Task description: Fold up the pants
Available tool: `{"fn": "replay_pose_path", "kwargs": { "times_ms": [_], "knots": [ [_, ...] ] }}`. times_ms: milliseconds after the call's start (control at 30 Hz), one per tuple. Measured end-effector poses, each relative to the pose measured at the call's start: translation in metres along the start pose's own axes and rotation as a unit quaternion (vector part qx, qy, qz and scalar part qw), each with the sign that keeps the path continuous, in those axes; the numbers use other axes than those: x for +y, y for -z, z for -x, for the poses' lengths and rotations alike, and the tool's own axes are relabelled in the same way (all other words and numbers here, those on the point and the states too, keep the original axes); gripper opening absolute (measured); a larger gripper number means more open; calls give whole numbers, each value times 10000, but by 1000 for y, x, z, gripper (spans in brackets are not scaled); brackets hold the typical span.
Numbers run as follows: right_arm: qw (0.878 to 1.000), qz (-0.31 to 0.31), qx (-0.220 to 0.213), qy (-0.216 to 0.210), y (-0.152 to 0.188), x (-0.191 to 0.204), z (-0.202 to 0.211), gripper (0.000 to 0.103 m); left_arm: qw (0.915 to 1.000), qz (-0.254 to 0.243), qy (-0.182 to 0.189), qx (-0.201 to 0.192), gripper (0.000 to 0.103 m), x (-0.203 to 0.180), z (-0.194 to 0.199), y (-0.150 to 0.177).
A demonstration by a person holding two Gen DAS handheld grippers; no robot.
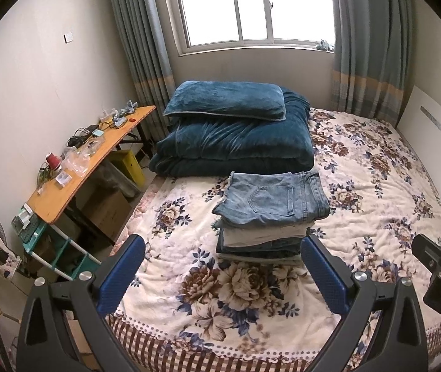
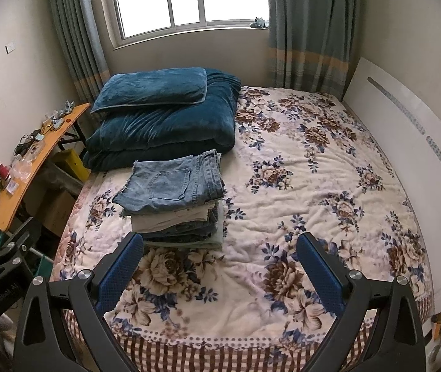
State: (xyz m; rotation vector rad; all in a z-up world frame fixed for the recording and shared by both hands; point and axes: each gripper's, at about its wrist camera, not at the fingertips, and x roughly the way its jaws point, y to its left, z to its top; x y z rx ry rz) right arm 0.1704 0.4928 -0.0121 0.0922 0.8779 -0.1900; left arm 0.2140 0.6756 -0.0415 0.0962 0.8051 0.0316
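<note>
A stack of folded pants topped by light-blue denim jeans lies on the floral-quilted bed, just before a folded dark-teal plush duvet; the left hand-held gripper hovers spread and empty, the stack just beyond its blue fingers; the right hand-held gripper, likewise spread, has the stack ahead and to its left; an orange wooden desk stands beside the bed.
</note>
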Motion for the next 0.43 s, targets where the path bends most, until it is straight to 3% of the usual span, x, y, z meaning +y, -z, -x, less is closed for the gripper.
{"fn": "replay_pose_path", "kwargs": {
  "times_ms": [433],
  "knots": [
    [10000,-34,10,31,9,6,1,101,9999,13,-82,-92,103,2,0,-6]
  ]
}}
